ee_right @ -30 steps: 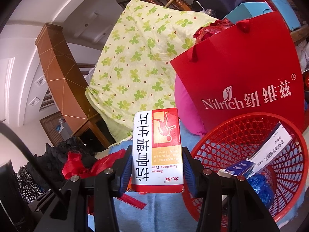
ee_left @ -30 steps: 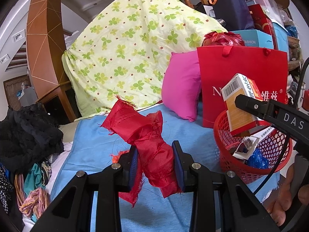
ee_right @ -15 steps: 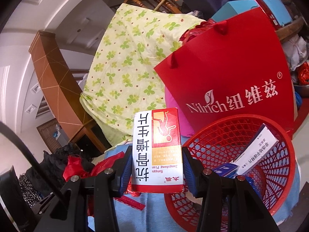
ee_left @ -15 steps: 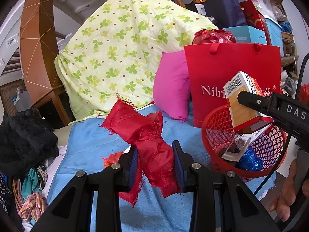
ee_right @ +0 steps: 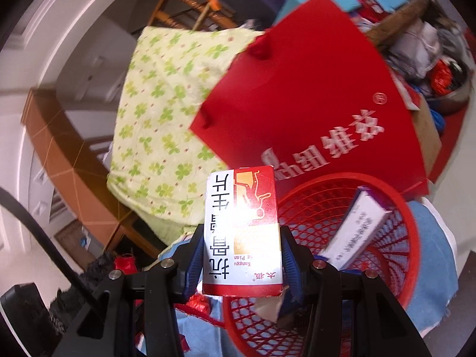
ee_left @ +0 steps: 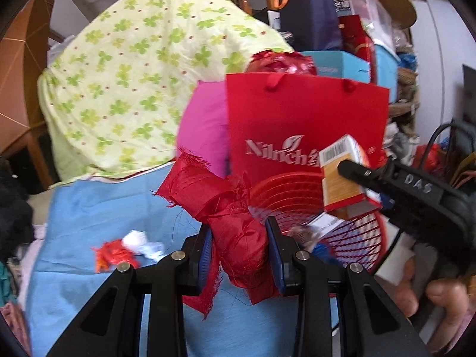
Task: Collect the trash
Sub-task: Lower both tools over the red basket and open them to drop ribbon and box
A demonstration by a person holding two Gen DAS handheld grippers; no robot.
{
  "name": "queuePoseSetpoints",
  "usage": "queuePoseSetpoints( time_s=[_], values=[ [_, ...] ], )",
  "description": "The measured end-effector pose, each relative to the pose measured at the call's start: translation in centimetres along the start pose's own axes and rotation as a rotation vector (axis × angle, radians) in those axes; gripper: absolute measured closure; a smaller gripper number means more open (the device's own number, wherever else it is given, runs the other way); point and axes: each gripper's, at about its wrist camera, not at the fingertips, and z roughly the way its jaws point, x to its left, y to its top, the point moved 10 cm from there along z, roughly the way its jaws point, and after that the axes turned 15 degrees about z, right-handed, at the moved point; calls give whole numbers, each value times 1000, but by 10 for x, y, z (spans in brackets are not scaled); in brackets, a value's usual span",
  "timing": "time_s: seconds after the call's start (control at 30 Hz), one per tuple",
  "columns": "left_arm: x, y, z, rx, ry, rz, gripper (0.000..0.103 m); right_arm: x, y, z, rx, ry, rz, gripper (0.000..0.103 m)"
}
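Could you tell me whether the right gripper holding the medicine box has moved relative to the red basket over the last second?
Yes. The right gripper has carried the medicine box rightward, over the red basket rim; in the left wrist view, the box hangs above the basket.

Cluttered home, clover-print quilt (ee_left: 142, 89), pink pillow (ee_left: 205, 128), piled clothes (ee_left: 12, 208)

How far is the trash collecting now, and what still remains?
Done: a white box and other scraps already lie in the red basket. In hand: the right gripper holds a medicine box over the basket; the left gripper holds a red cloth. Left: crumpled scraps on the blue sheet.
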Motion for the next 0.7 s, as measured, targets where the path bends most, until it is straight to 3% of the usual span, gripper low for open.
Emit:
queuePoseSetpoints(
  time_s=[0.43, 0.63, 0.7],
  values=[
    [-52, 26, 43, -28, -192, -9, 66, -64, 34, -7, -56, -122, 210, 52],
    [-59, 33, 73, -1, -209, 1, 61, -73, 34, -7, -52, -167, 219, 50],
    [-59, 31, 80, 16, -210, 1, 55, -73, 33, -8, -56, -182, 215, 48]
  ],
)
